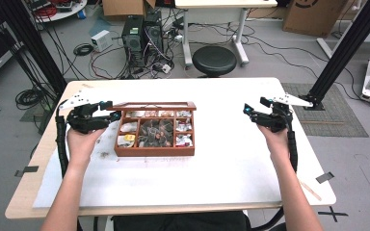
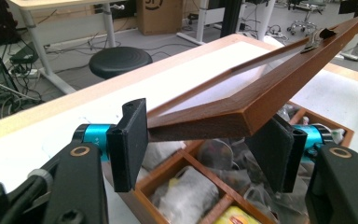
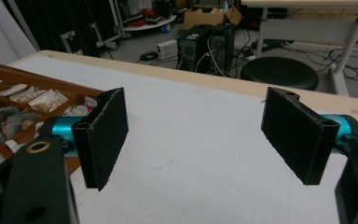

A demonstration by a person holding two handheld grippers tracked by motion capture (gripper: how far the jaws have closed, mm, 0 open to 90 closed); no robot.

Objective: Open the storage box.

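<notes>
Left tongs (image 2: 205,149) clamped on my brown wooden glass-paned box lid (image 2: 256,95), raised; right tongs (image 3: 205,140) apart over white desk (image 3: 191,140).

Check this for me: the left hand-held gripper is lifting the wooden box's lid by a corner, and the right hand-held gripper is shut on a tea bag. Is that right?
Not quite. The right hand-held gripper is not shut on a tea bag: the right gripper view shows its jaws wide apart with nothing between them, above the bare table. The rest holds: the left hand-held gripper has the lid of the wooden box by a corner.
</notes>
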